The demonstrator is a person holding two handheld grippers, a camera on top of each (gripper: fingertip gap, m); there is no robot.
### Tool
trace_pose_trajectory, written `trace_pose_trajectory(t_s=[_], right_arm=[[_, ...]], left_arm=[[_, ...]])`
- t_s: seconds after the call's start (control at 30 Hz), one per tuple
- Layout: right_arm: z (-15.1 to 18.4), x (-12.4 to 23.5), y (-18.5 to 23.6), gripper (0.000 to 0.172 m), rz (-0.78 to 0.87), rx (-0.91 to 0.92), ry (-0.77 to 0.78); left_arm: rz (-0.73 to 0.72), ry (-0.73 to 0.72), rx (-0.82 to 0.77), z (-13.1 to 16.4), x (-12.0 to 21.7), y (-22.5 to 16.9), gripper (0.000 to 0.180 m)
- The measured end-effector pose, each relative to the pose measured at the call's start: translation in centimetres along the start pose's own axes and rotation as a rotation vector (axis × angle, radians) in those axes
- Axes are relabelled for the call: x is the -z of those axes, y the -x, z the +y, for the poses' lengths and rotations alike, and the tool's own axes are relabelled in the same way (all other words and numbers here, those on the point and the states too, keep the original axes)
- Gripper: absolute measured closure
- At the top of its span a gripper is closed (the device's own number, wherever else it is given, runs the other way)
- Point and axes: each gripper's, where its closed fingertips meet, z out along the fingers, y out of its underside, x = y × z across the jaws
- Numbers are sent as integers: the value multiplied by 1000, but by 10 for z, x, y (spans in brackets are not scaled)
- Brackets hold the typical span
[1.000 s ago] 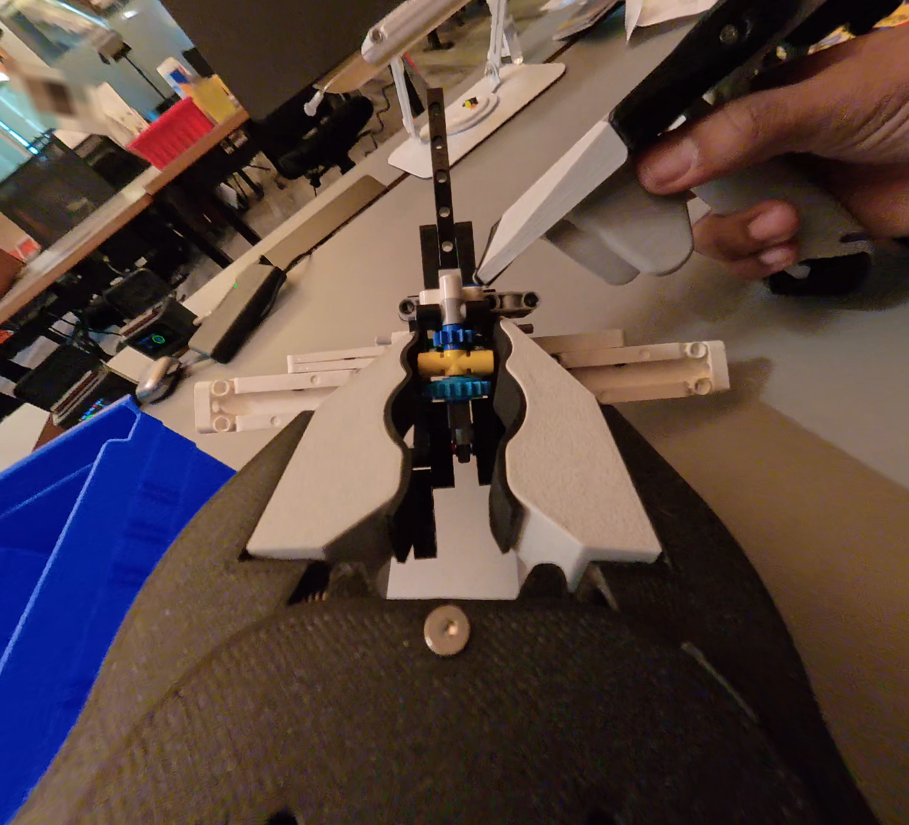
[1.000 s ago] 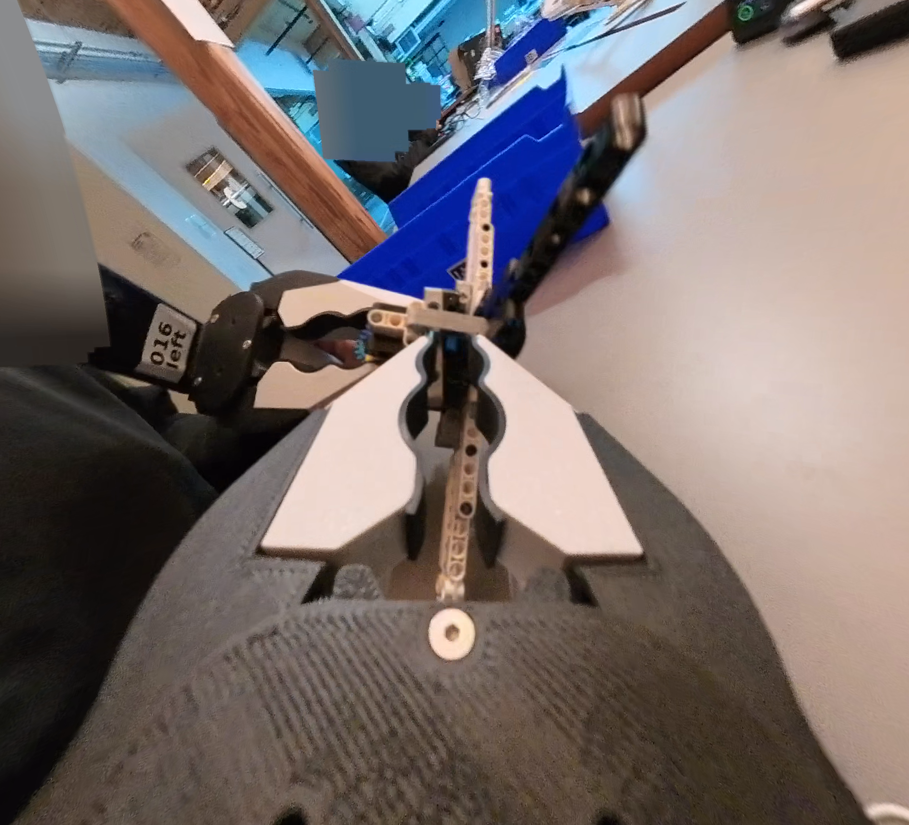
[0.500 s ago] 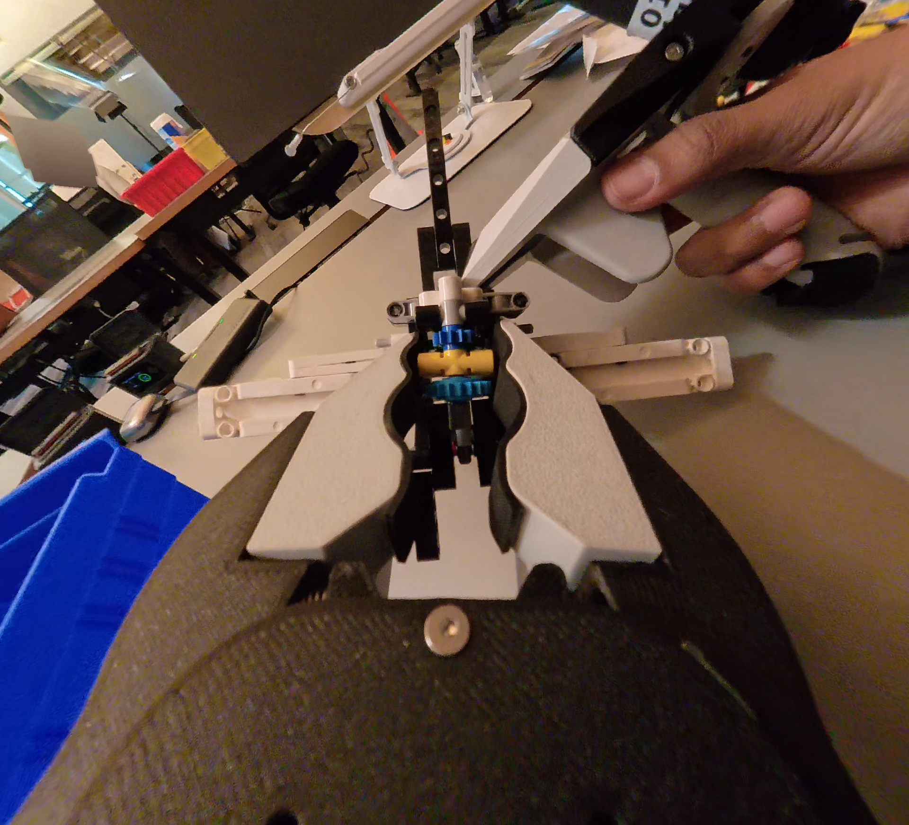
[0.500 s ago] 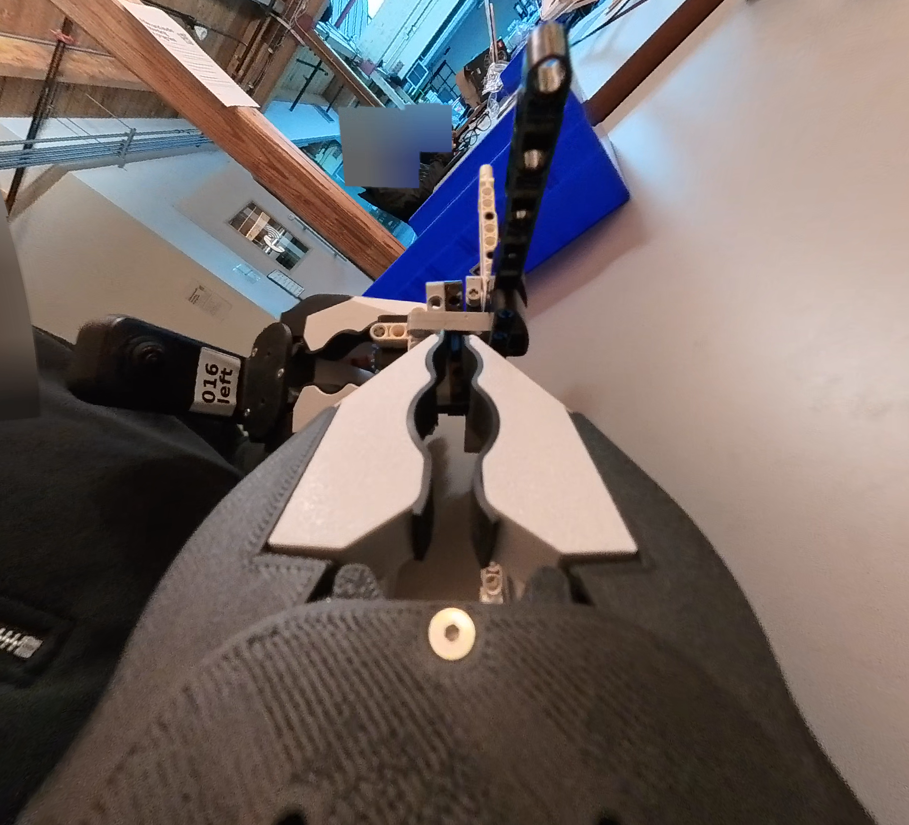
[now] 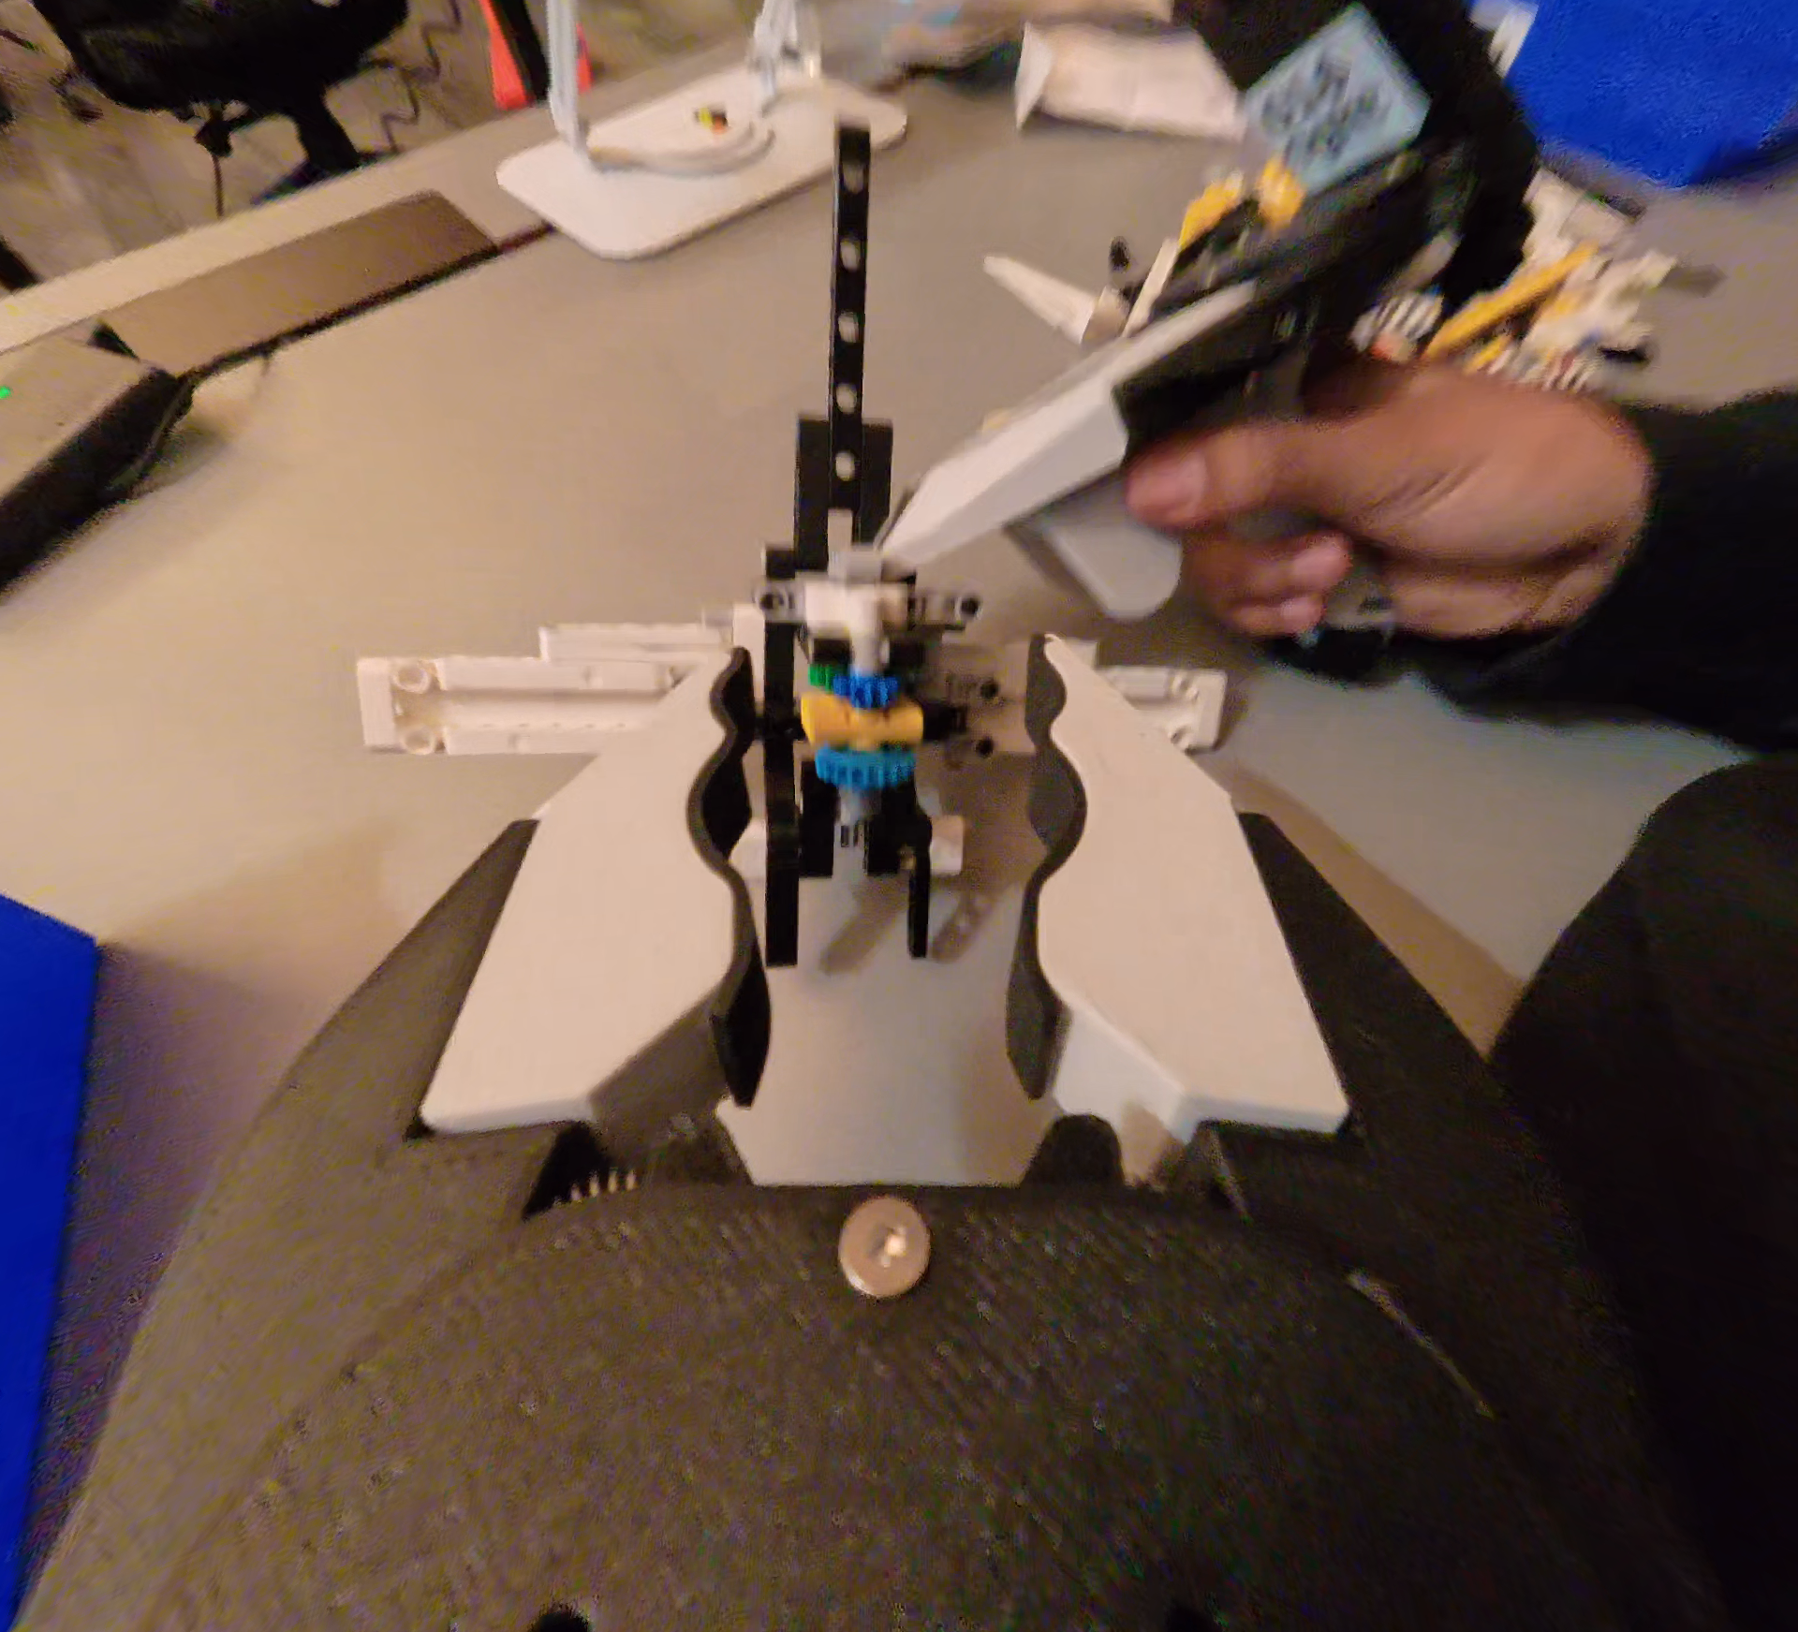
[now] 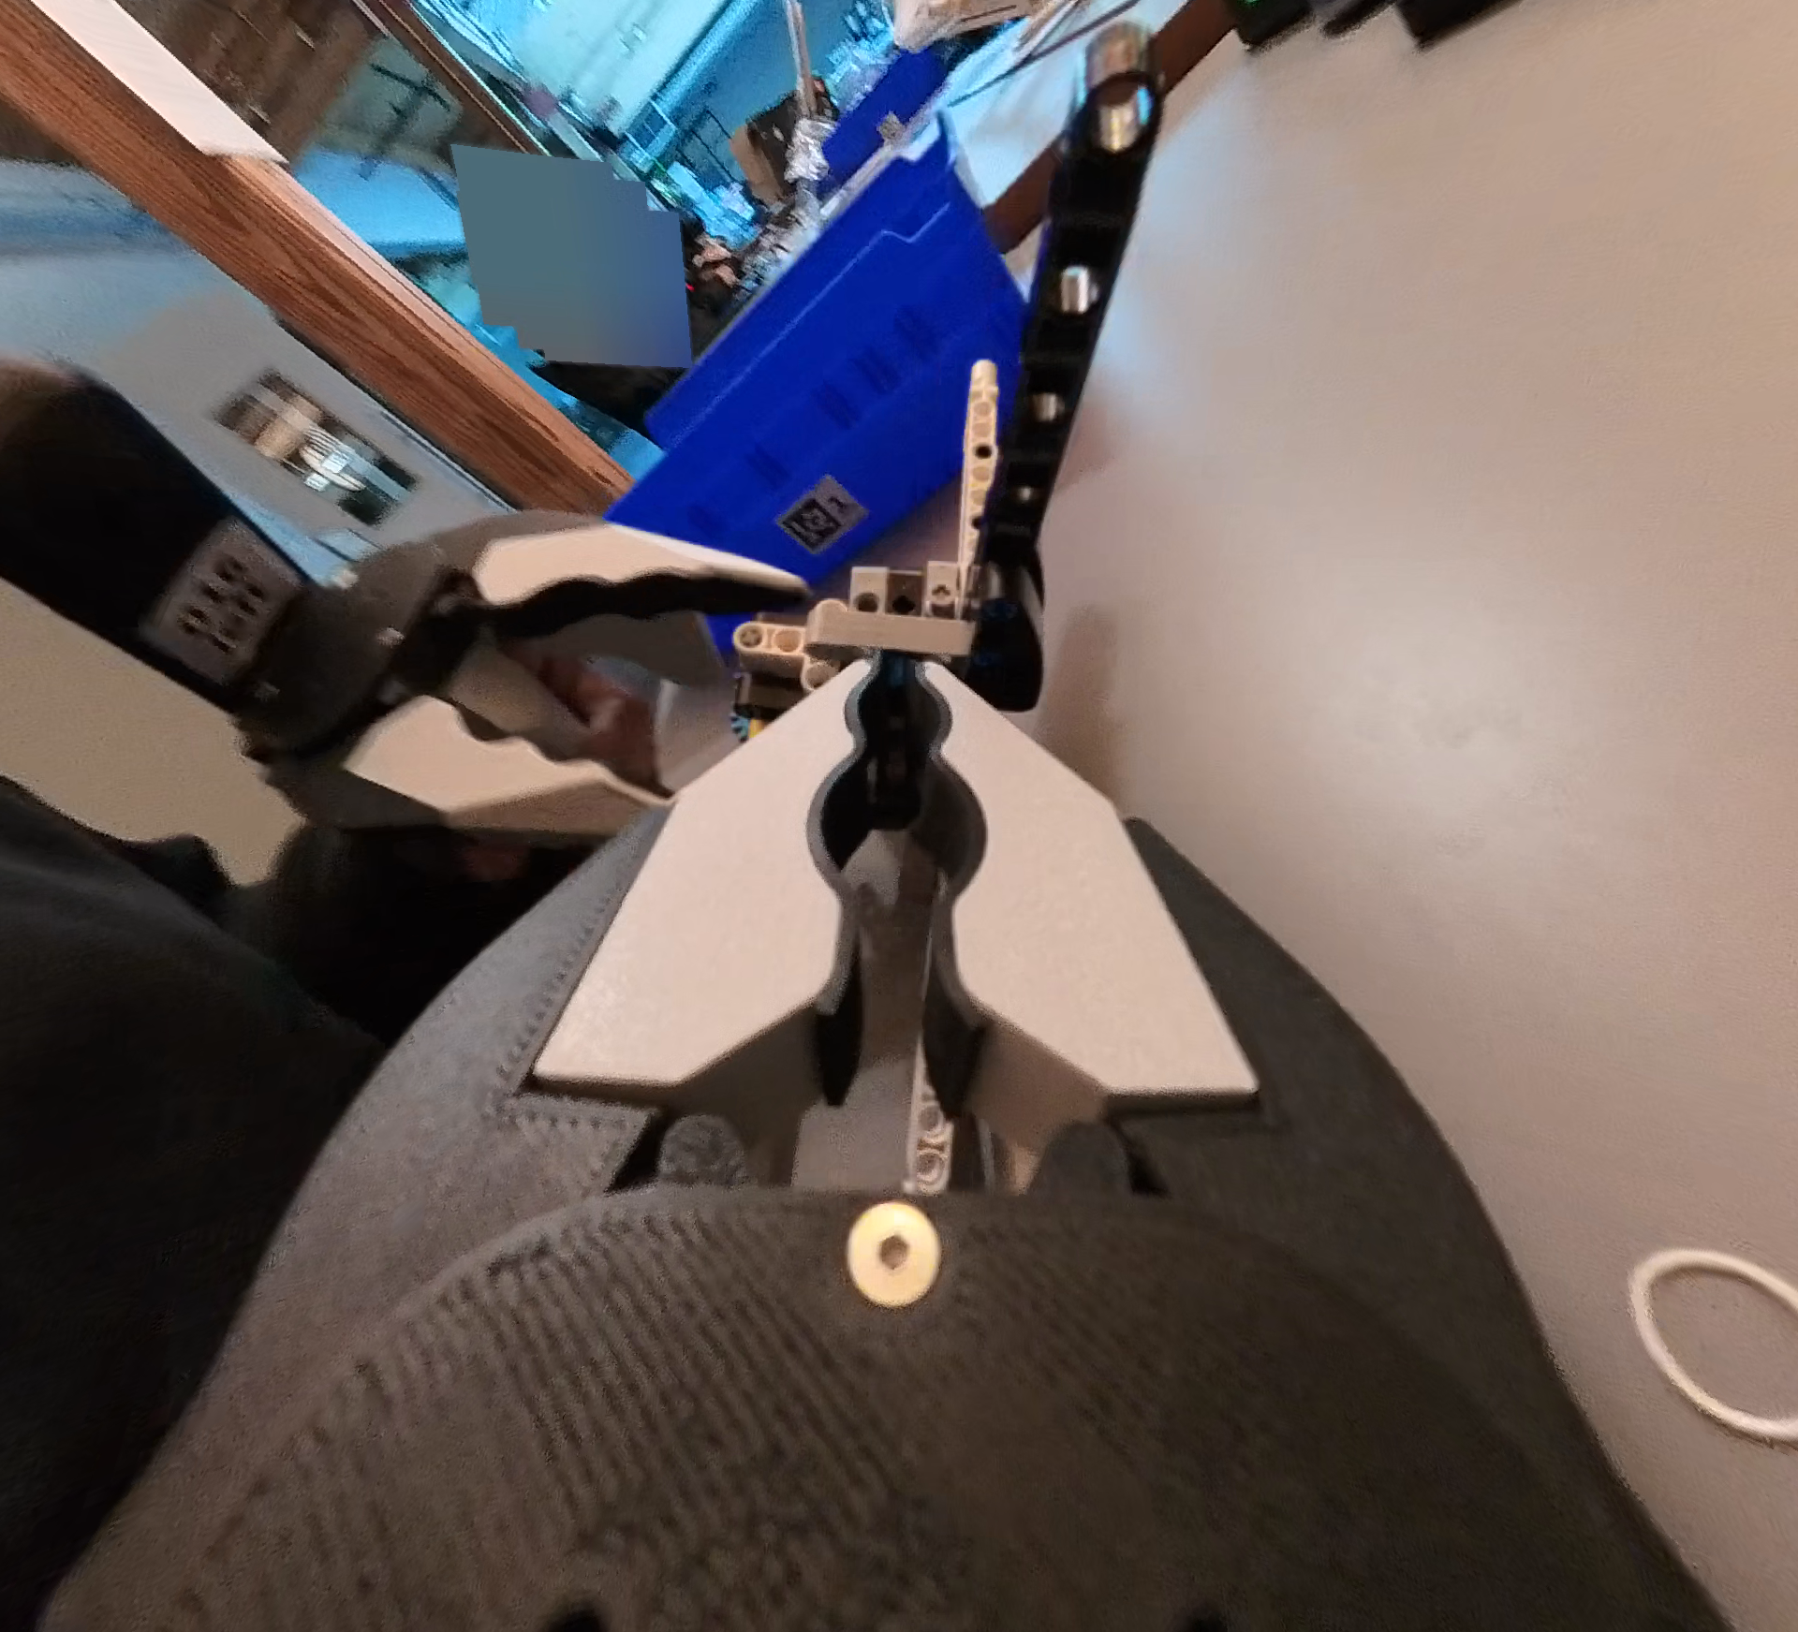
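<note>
A small brick model [image 5: 856, 710] with blue gears, a yellow piece, white side beams [image 5: 506, 700] and a tall black beam [image 5: 848, 272] stands on the grey table [image 5: 486, 467]. My left gripper [image 5: 890, 656] is open. Its pads stand on either side of the model without pressing on it. It also shows in the right wrist view [image 6: 735, 690], jaws apart. My right gripper [image 6: 900, 666] is shut, its tips right under the model's grey top piece [image 6: 895, 622]. In the left wrist view the right gripper [image 5: 905, 540], held by a hand [image 5: 1411, 505], touches the model's top with its closed tip.
A blue bin [image 6: 846, 379] stands beyond the model and shows at the left edge [image 5: 39, 1196]. A white stand's base [image 5: 701, 165], a pile of loose bricks [image 5: 1518, 301] and a black device [image 5: 68, 437] lie farther back. A white ring [image 6: 1712, 1352] lies near my right gripper. Across from one pair of fingers to the other is roughly 4 cm. Both grippers' tips are roughly 35 cm from the black device [image 5: 68, 437].
My left jaws have opened and let go of the model, which now stands on the table. My right jaws have closed fully at the model's top.
</note>
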Motion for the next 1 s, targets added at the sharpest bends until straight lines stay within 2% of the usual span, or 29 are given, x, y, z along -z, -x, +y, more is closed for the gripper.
trace_pose_trajectory(t_s=[0.1, 0.13, 0.23, 0.27, 0.37, 0.6, 0.63, 0.7, 0.73, 0.8, 0.83, 0.9, 1.0], right_arm=[[-1, -2, 3, 171, 48, 96, 19], [-1, -3, 5, 171, 61, 124, 26], [0, -5, 13, 171, 77, 194, 36], [0, -5, 16, 171, 79, 213, 38], [0, -3, 17, 170, 99, 261, 44], [5, -4, 15, 171, 61, 141, 15], [6, -5, 13, 170, 56, 84, 7], [13, -4, 14, 171, -5, -93, -7], [20, -1, 11, 170, -16, -187, -10], [21, 16, -4, 170, 54, -235, -53], [16, 25, -12, 170, 104, -189, -57], [7, 34, -18, 170, 141, -123, -63], [2, 41, -26, 170, 190, -58, -54]], left_arm=[[-4, -24, 84, -23, 5, 8, 141], [22, 10, 86, -24, 2, 5, 138], [-28, 151, 20, -11, -11, 9, 147], [-61, 194, -15, -6, -14, 13, 158], [-29, 220, -45, -7, -16, 5, 174], [-151, 228, -161, -3, -19, 10, 176], [-185, 239, -178, -1, -21, 12, 175], [-539, 317, -306, 5, -3, 67, 174], [-568, 337, -253, 12, 5, 83, 173], [-323, 195, 69, 7, 4, 72, 175], [-300, 185, 80, 6, 5, 70, 174], [-333, 210, -21, 5, 1, 67, 174], [-314, 208, -87, 0, -13, 57, 174]])
